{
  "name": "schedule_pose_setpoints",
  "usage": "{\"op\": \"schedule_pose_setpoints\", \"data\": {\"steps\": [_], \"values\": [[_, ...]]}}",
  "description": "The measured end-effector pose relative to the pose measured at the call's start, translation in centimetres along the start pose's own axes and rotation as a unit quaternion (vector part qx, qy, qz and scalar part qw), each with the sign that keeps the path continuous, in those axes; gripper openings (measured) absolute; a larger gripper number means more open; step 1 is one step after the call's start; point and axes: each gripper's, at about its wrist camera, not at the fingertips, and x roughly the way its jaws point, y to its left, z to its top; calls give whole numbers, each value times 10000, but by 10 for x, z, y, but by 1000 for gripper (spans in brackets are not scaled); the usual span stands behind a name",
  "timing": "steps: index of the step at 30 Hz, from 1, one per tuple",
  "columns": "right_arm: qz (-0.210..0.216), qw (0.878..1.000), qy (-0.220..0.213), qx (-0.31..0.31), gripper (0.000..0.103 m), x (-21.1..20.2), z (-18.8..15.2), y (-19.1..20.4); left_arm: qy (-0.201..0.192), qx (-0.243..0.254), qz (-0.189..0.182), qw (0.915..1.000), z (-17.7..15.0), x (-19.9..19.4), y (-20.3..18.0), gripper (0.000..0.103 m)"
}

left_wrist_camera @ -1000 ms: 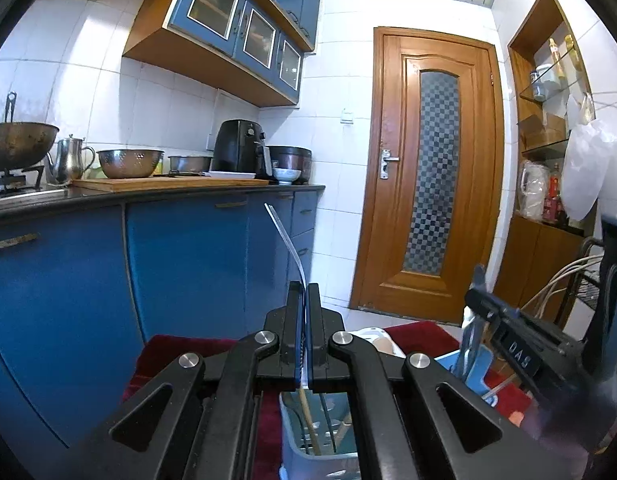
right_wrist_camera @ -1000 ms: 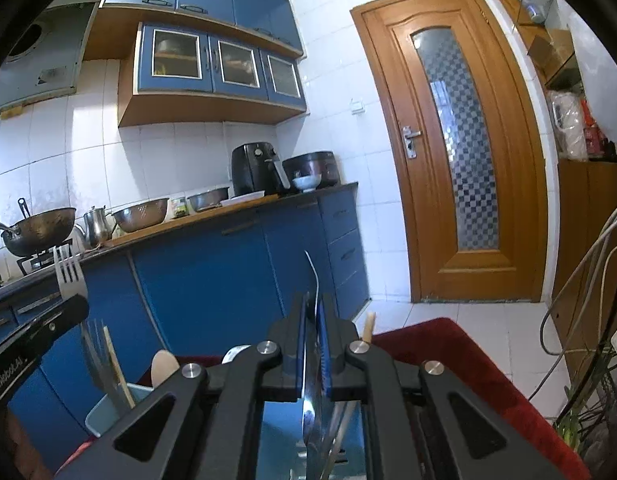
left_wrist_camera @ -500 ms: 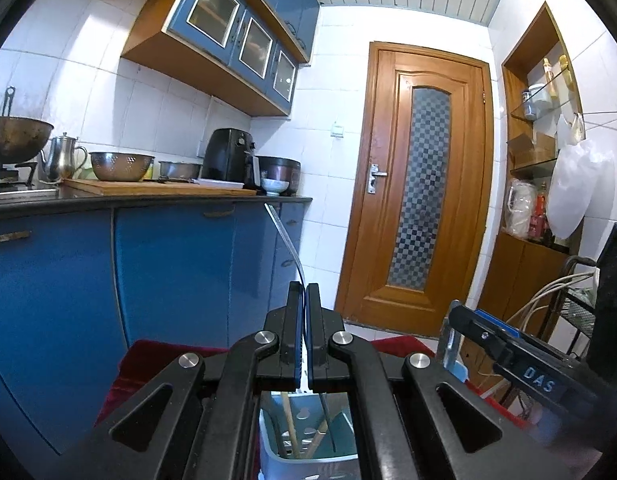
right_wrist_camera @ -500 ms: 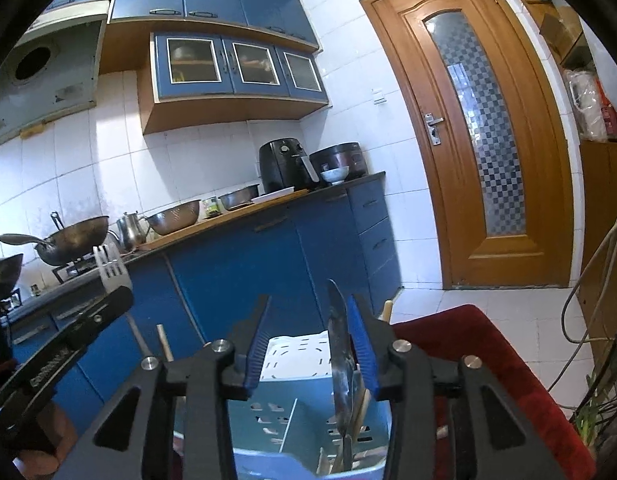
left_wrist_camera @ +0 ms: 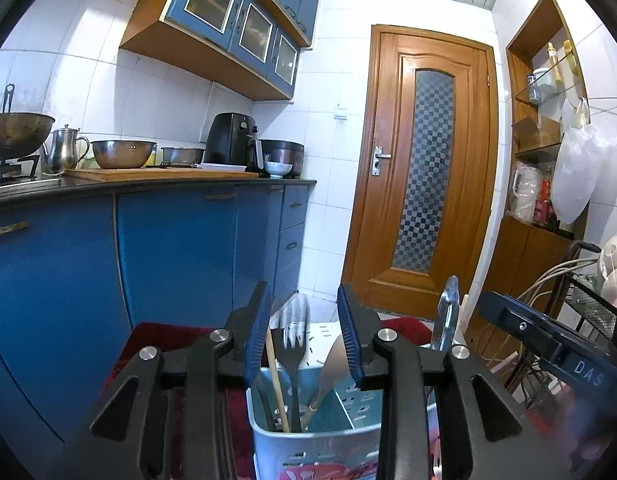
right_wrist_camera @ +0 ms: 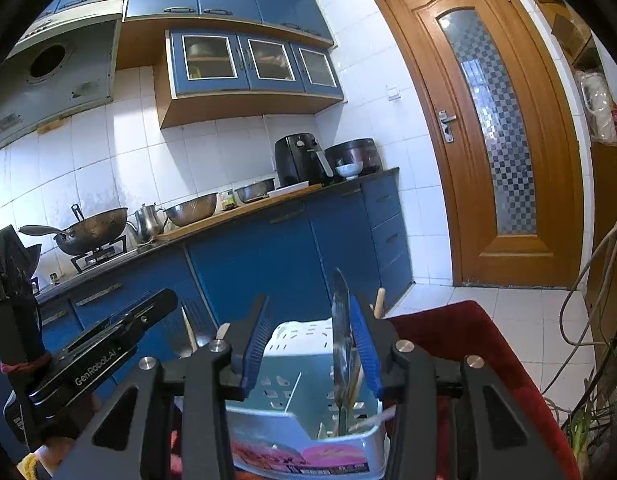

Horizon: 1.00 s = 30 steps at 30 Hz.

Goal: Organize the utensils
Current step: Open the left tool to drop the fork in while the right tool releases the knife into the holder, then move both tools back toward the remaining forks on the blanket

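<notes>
Both utensils look delivered: the fork (left_wrist_camera: 294, 334) and knife (right_wrist_camera: 340, 344) stand in the caddy (left_wrist_camera: 308, 440). The left gripper (left_wrist_camera: 304, 340) is opening, empty; the right gripper (right_wrist_camera: 308, 344) gapes around the knife, gripping nothing.

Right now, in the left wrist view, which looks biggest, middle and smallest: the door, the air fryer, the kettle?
1. Door, by far the biggest.
2. Air fryer.
3. Kettle, smallest.
The door stands farther away yet looks largest, so that ranking is safe.
</notes>
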Motion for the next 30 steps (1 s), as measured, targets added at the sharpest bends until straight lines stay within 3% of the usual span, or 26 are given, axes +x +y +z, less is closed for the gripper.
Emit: {"op": "schedule_pose_setpoints", "data": {"steps": [17, 30], "values": [[-19, 9974, 558, 466, 44, -36, -12, -7, 418, -3, 80, 9991, -4, -46, -4, 34], [-167, 9926, 1006, 656, 44, -65, -38, -10, 950, 34, 7, 9955, -32, -85, -13, 34]]}}
